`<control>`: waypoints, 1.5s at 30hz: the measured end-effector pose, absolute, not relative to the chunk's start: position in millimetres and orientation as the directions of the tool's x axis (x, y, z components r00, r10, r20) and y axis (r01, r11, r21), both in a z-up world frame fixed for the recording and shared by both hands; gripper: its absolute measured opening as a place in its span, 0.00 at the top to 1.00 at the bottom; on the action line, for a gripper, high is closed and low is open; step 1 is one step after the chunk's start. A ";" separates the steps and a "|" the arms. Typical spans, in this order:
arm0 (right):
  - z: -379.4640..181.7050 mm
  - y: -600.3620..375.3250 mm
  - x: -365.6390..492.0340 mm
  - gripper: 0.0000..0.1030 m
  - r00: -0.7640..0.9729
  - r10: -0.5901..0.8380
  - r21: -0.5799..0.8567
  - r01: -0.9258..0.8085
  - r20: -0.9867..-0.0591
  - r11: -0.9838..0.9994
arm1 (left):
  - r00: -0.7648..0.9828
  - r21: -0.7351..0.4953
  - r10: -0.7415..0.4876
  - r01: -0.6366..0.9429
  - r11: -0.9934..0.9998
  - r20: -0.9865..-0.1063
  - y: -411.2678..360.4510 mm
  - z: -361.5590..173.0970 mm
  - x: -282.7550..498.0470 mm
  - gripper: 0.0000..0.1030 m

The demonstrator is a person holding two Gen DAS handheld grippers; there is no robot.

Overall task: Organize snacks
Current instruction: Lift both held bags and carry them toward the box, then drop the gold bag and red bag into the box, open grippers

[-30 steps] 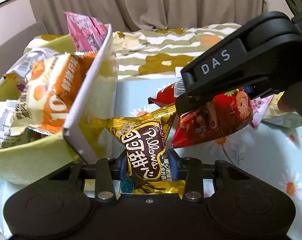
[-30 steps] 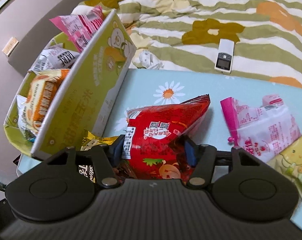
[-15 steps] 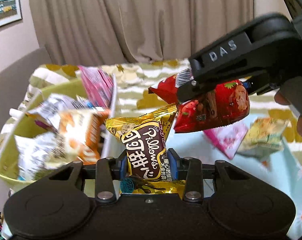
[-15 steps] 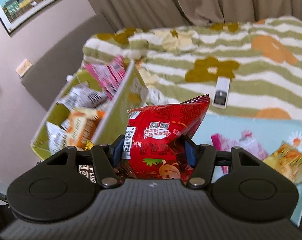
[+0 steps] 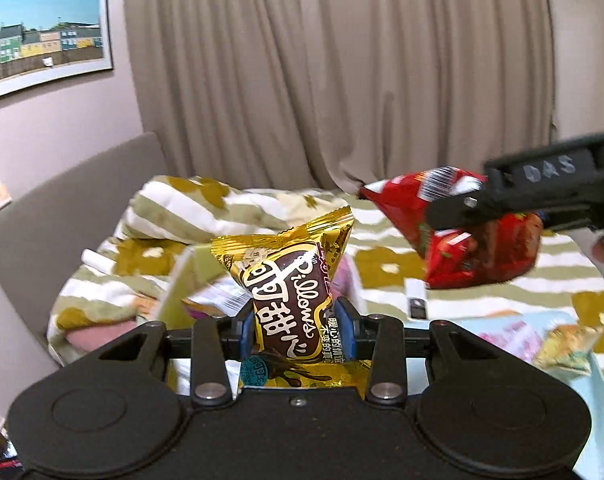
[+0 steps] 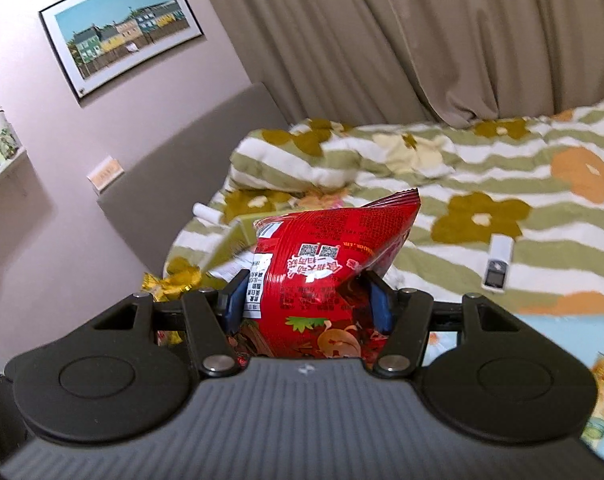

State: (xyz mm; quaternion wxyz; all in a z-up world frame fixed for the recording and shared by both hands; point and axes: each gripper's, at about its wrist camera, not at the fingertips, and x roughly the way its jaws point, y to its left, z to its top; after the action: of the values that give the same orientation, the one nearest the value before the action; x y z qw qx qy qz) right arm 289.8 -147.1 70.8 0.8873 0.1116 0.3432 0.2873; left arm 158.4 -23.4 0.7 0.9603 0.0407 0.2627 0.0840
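In the left wrist view, the left gripper (image 5: 297, 322) has its blue-padded fingers (image 5: 343, 330) clamped on a gold foil snack packet with a brown label (image 5: 292, 280), held upright in the air above a yellow-green cardboard box (image 5: 184, 280) that is blurred and mostly hidden. To the right, the right gripper (image 5: 493, 212) carries a red crinkled snack bag (image 5: 477, 256) over the green-striped floral bedspread (image 5: 222, 212). In the right wrist view, the right gripper's fingers (image 6: 379, 306) are clamped on the red bag's sides; a white remote control (image 6: 497, 264) lies on the bedspread, and a framed picture of coloured houses (image 6: 122, 28) hangs on the wall.
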 end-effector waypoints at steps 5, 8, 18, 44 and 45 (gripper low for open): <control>76.1 -107.6 295.8 0.28 0.607 0.582 0.393 -0.429 -0.541 0.813 | 0.842 0.106 0.188 -0.156 0.982 -0.505 27.9 10.4 179.5 0.57; 74.3 -82.3 302.2 0.28 0.609 0.573 0.400 -0.411 -0.549 0.819 | 0.829 0.084 0.170 -0.148 0.985 -0.532 57.3 9.7 194.8 0.57; 51.6 -28.3 319.7 0.27 0.617 0.511 0.405 -0.318 -0.598 0.857 | 0.776 0.039 0.069 -0.058 0.998 -0.626 111.8 -23.7 249.6 0.22; 17.8 30.4 342.7 0.00 0.648 0.405 0.349 -0.222 -0.644 0.910 | 0.799 0.048 0.054 -0.032 0.998 -0.599 171.3 -25.7 223.0 0.02; 16.4 29.9 339.6 0.00 0.664 0.389 0.336 -0.214 -0.639 0.917 | 0.798 0.054 0.054 -0.027 0.998 -0.600 170.5 -26.8 221.9 0.02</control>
State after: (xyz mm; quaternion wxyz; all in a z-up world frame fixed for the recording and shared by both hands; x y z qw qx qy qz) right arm 339.6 29.9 16.4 0.9046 0.1164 0.3747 0.1667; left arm 221.9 170.5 -26.8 0.9480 0.0212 0.3167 0.0216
